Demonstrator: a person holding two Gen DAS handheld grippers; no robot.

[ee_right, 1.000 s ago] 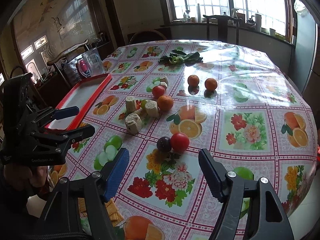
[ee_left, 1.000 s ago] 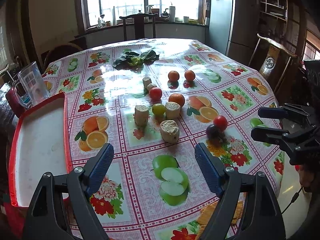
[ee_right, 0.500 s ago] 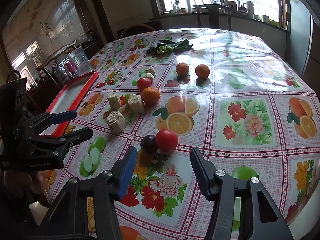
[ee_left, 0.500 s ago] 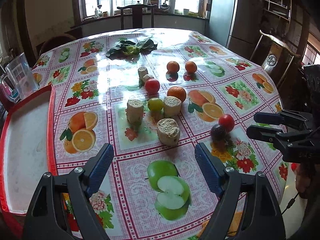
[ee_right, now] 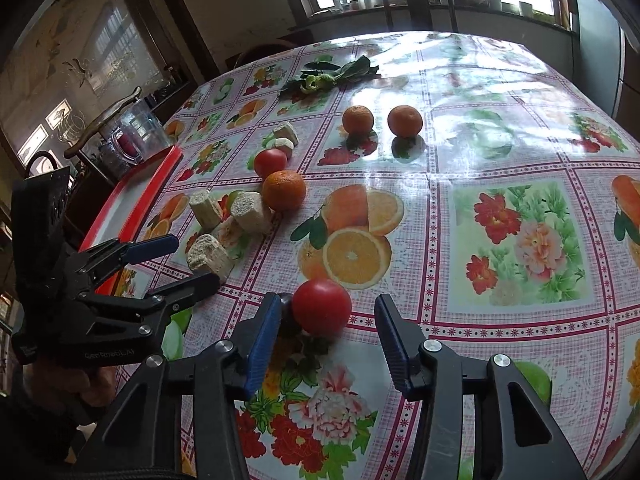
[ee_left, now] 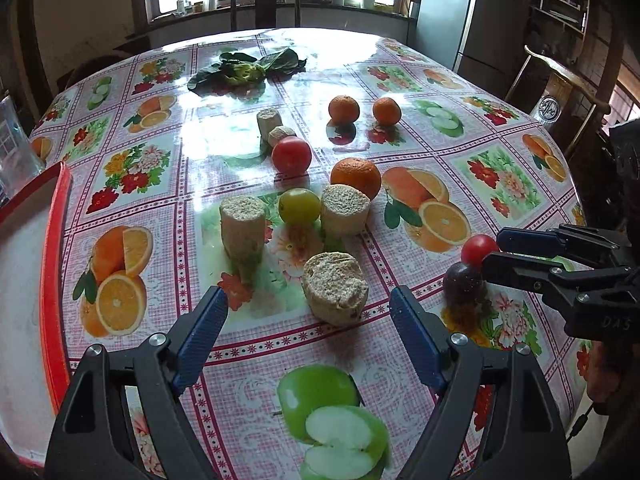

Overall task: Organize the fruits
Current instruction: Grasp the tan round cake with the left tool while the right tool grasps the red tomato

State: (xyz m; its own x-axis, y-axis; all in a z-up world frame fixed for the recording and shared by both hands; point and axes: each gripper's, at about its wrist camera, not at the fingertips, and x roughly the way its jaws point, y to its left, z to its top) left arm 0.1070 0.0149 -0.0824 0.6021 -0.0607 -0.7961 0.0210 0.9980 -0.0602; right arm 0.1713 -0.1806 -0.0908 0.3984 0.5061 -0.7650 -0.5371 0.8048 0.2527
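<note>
The right gripper (ee_right: 326,322) tilts down at the table, its jaws just closing around a red tomato (ee_right: 322,306) without touching it; a dark plum (ee_right: 286,312) presses its left finger at nine o'clock. The left gripper (ee_left: 308,312) hovers wide apart before a corn chunk (ee_left: 335,288) at twelve o'clock. Only its view shows the green tomato (ee_left: 299,205); the red tray (ee_left: 50,280) sits at nine o'clock.

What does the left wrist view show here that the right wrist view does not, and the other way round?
Only the left wrist view shows the small green fruit clearly, between two cut pale chunks, and the fridge at the far right. Only the right wrist view shows the right gripper with its jaws around the red tomato, a gap left on each side; the jaws have just been closing. Both show the red tray, the three oranges, the leafy greens and the dark plum.
</note>
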